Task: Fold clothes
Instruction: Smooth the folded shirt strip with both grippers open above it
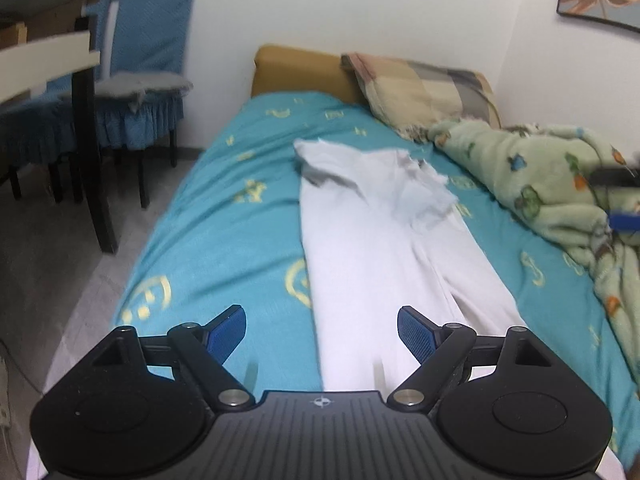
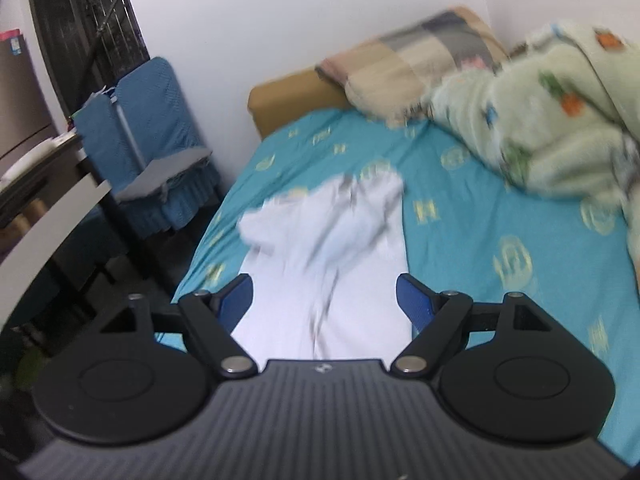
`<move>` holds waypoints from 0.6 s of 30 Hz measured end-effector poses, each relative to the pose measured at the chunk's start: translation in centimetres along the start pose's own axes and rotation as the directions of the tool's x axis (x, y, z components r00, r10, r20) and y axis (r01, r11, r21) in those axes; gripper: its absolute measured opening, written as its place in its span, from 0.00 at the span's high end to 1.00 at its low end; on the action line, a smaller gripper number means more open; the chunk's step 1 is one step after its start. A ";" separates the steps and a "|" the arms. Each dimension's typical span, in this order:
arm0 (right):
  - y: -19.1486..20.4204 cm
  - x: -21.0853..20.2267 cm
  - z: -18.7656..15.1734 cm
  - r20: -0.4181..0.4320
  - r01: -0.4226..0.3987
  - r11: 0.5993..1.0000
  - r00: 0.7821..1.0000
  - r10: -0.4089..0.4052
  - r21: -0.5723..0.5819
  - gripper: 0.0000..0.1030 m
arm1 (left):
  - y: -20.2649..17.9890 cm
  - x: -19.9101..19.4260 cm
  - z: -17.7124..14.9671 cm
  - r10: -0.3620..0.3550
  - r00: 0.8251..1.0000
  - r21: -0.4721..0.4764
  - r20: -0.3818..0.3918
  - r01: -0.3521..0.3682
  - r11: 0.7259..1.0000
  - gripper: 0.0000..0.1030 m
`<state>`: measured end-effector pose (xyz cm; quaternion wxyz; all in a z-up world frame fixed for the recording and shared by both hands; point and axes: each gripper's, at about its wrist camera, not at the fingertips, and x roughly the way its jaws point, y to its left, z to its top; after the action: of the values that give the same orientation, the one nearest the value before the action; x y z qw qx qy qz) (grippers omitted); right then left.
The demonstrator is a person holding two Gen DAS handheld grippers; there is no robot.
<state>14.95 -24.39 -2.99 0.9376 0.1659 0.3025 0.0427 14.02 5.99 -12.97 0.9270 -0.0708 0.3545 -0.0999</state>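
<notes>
**Soft indoor light, right wrist feed smeared**

I see even, diffuse room light on both feeds, no glare, only faint shadows under the blue-covered chairs [image 1: 148, 92]. My left wrist view is fairly sharp on the white garment [image 1: 384, 248], softening toward the table [image 1: 48, 56] at the left edge. My right wrist view is motion-blurred: the green fleece blanket [image 2: 560, 120] and garment folds streak. Fisheye bending curves the bed's [image 2: 500, 220] edges, and the corners go dark.

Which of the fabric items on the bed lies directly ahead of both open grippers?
The white garment, stretched lengthwise on the teal sheet. The green fleece blanket and the plaid pillow sit farther off, toward the wall.
</notes>
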 end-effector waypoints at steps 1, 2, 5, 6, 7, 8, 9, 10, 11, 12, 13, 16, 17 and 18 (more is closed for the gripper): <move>-0.4 -0.9 -1.1 -0.027 -0.010 1.000 1.000 0.011 0.021 0.22 | 0.0 -0.4 -0.3 -0.014 1.000 -0.017 -0.028 0.013 1.000 0.18; -0.9 -1.8 -2.1 -0.055 -0.020 0.999 0.998 0.023 0.047 0.22 | -0.1 -0.7 -0.6 -0.028 0.998 -0.035 -0.056 0.026 0.999 0.18; -2.7 -3.5 -5.0 -0.133 -0.066 0.985 0.987 0.088 0.158 0.22 | -0.1 -1.8 -1.6 -0.069 0.988 -0.094 -0.141 0.056 0.994 0.18; -3.3 -3.9 -6.0 -0.156 -0.075 0.979 0.982 0.105 0.188 0.22 | -0.1 -2.0 -2.0 -0.079 0.981 -0.120 -0.175 0.059 0.991 0.18; -3.9 -4.1 -6.9 -0.176 -0.067 0.975 0.979 0.105 0.210 0.22 | 0.0 -2.1 -2.5 -0.085 0.975 -0.148 -0.207 0.054 0.988 0.18; -4.5 -4.3 -7.8 -0.196 -0.059 0.971 0.975 0.106 0.232 0.22 | 0.2 -2.2 -3.1 -0.086 0.967 -0.172 -0.241 0.044 0.984 0.18; -5.1 -4.3 -8.6 -0.219 -0.050 0.964 0.970 0.110 0.259 0.22 | 0.4 -2.2 -3.6 -0.086 0.958 -0.194 -0.275 0.032 0.980 0.18; -5.6 -4.0 -9.2 -0.248 -0.041 0.954 0.961 0.118 0.296 0.21 | 0.5 -2.1 -4.1 -0.090 0.948 -0.213 -0.305 0.024 0.977 0.18; -6.1 -3.7 -9.9 -0.277 -0.030 0.943 0.952 0.128 0.332 0.21 | 0.6 -2.1 -4.5 -0.095 0.939 -0.230 -0.330 0.018 0.973 0.18; -6.7 -3.4 -10.6 -0.304 -0.019 0.930 0.942 0.139 0.367 0.21 | 0.7 -2.0 -4.8 -0.100 0.931 -0.242 -0.351 0.013 0.970 0.18; -7.0 -3.0 -11.1 -0.330 -0.007 0.920 0.932 0.148 0.392 0.21 | 0.8 -1.8 -5.1 -0.103 0.922 -0.250 -0.372 0.008 0.968 0.18; -7.2 -1.0 -12.0 -0.411 0.036 0.912 0.899 0.149 0.409 0.25 | 1.2 -1.3 -5.9 -0.086 0.901 -0.280 -0.426 -0.041 0.959 0.17; -7.3 -0.3 -12.3 -0.438 0.049 0.910 0.886 0.150 0.412 0.28 | 1.3 -1.5 -6.1 -0.085 0.899 -0.286 -0.429 -0.047 0.957 0.17; -7.3 0.1 -12.6 -0.454 0.050 0.905 0.876 0.164 0.423 0.30 | 1.5 -1.8 -6.3 -0.090 0.897 -0.296 -0.433 -0.047 0.954 0.17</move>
<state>7.54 -27.69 -15.07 0.7733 0.3579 0.5215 0.0443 8.71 7.45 -16.74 0.7996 -0.1897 0.5656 -0.0688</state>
